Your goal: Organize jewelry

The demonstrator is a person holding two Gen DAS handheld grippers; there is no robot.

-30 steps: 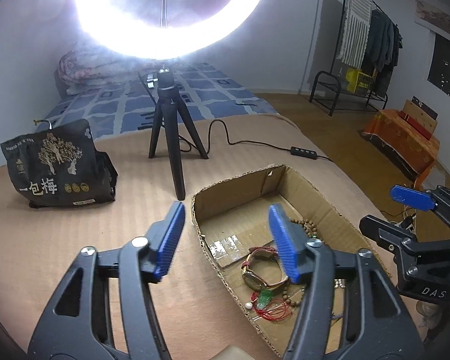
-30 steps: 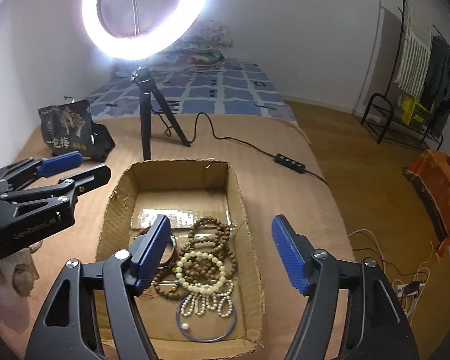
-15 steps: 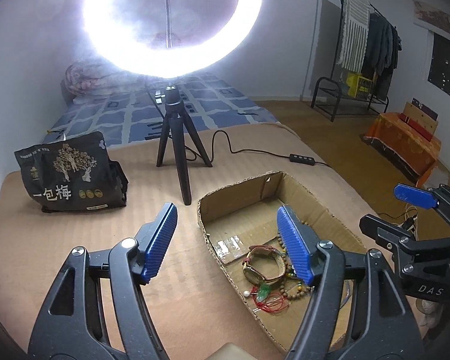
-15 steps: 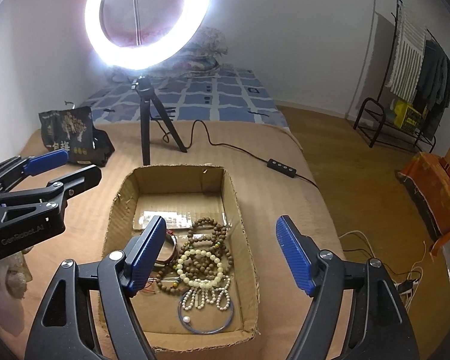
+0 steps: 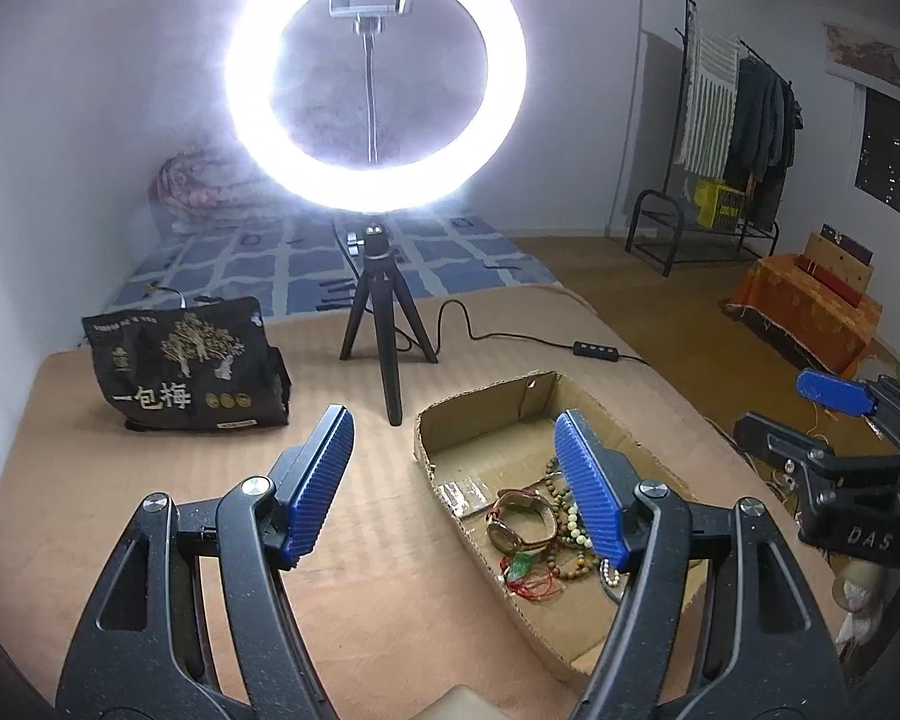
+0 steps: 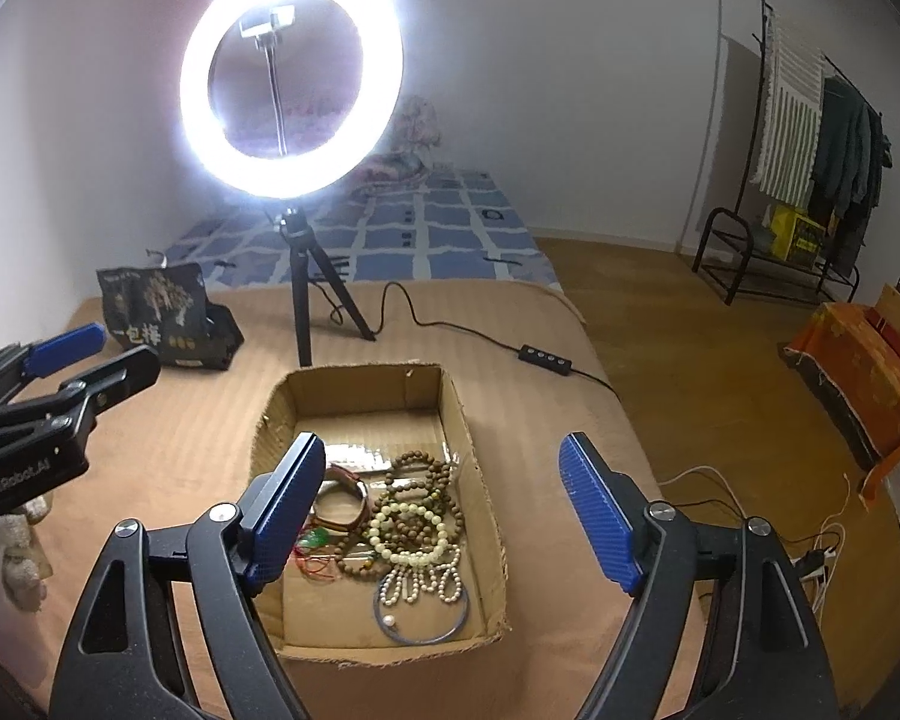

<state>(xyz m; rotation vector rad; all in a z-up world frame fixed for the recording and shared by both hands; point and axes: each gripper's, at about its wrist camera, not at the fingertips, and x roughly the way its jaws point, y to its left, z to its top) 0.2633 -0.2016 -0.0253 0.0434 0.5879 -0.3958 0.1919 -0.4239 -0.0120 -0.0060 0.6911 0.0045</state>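
Both sets of jaws stand wide and hold nothing. Left wrist view: left gripper [image 5: 453,483] hangs over the tan bedcover [image 5: 120,480], one blue pad over bare cover, the other in line with the near part of the cardboard box [image 5: 624,420]; nothing between the pads. Its gap is wider than a second ago and now steady. Camera has pulled back and up: the ring light [image 5: 375,75] shows as a full circle with the phone clamp inside, where before only its lower arc was in frame, and the box looks smaller. Inside the box: a leather-strap bracelet [image 5: 522,519], brown bead strands, a red cord with a green pendant [image 5: 522,570], all bunched toward the near end. Black snack bag [image 5: 186,372] and tripod [image 5: 384,330] sit behind, well apart from the box. Right gripper [image 5: 834,438] shows at the frame edge beside the box. Right wrist view: right gripper [image 6: 444,516] is opening right now, empty, one pad over the box's left side, the other out past its right wall. Jewelry pile [image 6: 408,516] lies in the box: brown beads, pale bead bracelet [image 6: 411,534], pearl strand, blue hoop [image 6: 426,618] nearest. Box [image 6: 360,384] again reads further off than before. Left gripper [image 6: 60,360] sits off to the side over the cover. My read: both hands backing away empty with everything in the box means the sorting is done or close to it.
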